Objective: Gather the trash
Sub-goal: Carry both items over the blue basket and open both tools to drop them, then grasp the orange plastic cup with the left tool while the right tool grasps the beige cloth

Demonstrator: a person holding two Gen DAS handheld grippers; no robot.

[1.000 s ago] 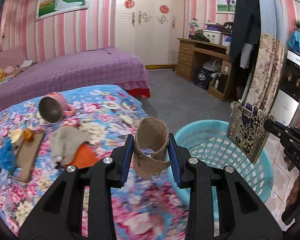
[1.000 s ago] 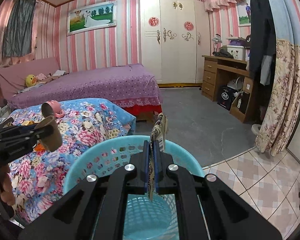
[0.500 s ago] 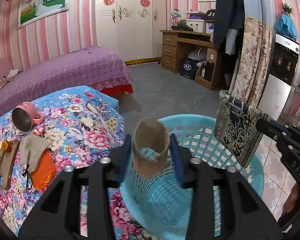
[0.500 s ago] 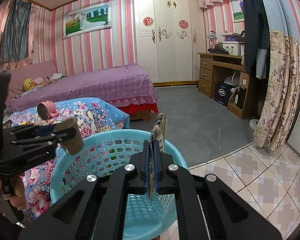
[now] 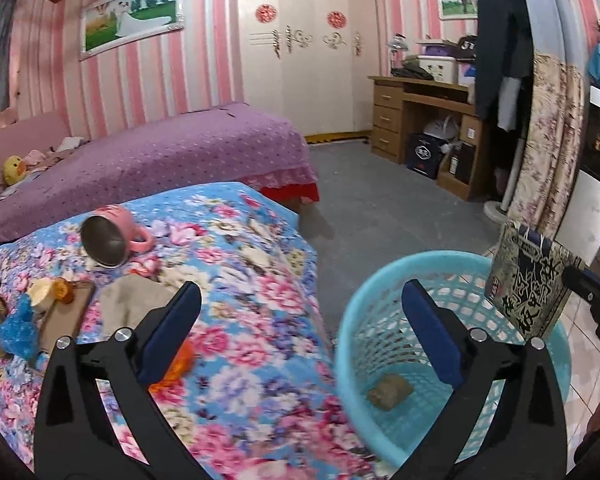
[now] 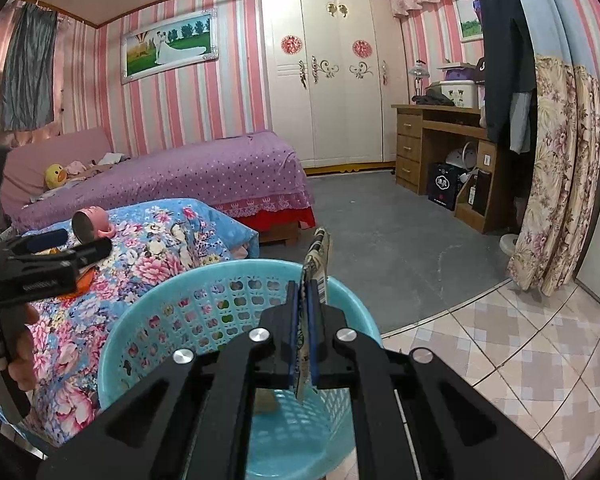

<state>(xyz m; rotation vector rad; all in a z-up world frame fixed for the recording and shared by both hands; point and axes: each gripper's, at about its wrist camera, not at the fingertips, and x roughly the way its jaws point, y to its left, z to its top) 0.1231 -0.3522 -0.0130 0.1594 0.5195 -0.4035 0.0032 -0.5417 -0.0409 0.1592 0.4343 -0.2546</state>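
A turquoise plastic basket stands on the floor beside the floral-covered table. A brown cardboard roll lies on the basket's bottom; it also shows in the right wrist view. My left gripper is open and empty, over the table's edge and the basket's near rim. My right gripper is shut on a flat patterned packet, held on edge over the basket. The packet hangs over the basket's far right rim in the left wrist view.
On the table lie a tipped pink mug, a beige cloth, an orange item, a wooden tray with small pieces and a blue crumpled item. A purple bed is behind, a desk at the right.
My left gripper opened and let go of the cardboard roll, which dropped to the basket's bottom. The left gripper swung back toward the table. My right gripper kept holding the packet over the basket.
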